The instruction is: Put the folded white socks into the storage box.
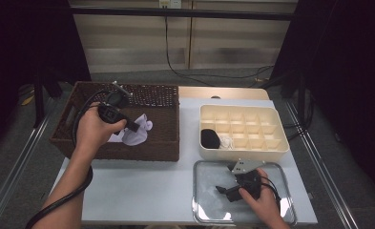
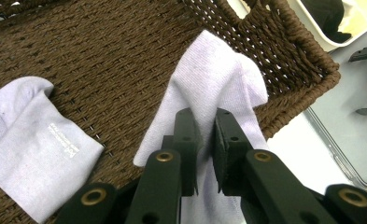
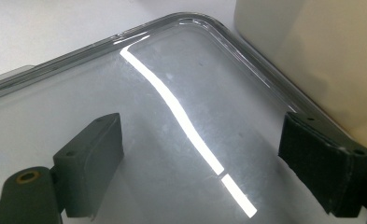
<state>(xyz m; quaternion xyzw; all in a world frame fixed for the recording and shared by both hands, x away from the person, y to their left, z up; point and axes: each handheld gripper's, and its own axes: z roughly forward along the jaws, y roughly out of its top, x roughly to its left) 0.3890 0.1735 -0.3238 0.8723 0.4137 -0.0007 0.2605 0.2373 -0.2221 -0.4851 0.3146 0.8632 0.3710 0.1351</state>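
Note:
My left gripper (image 1: 133, 128) hangs over the brown wicker basket (image 1: 128, 155), shut on a pale lavender sock (image 1: 137, 135). In the left gripper view the jaws (image 2: 204, 119) pinch a fold of that sock (image 2: 218, 74), whose far end drapes onto the basket's weave (image 2: 102, 46). A second lavender sock (image 2: 31, 140) lies flat on the basket floor to the left. My right gripper (image 1: 223, 191) rests on the metal tray (image 1: 194, 200). Its jaws (image 3: 202, 130) stand wide open over the shiny tray (image 3: 181, 18) with nothing between them.
A cream compartment box (image 1: 242, 152) stands behind the tray, holding a black sock (image 1: 210, 138) and a small white item (image 1: 226, 141) in its front left cells. The box's wall (image 3: 312, 46) rises close beside my right gripper. The table's front edge is near.

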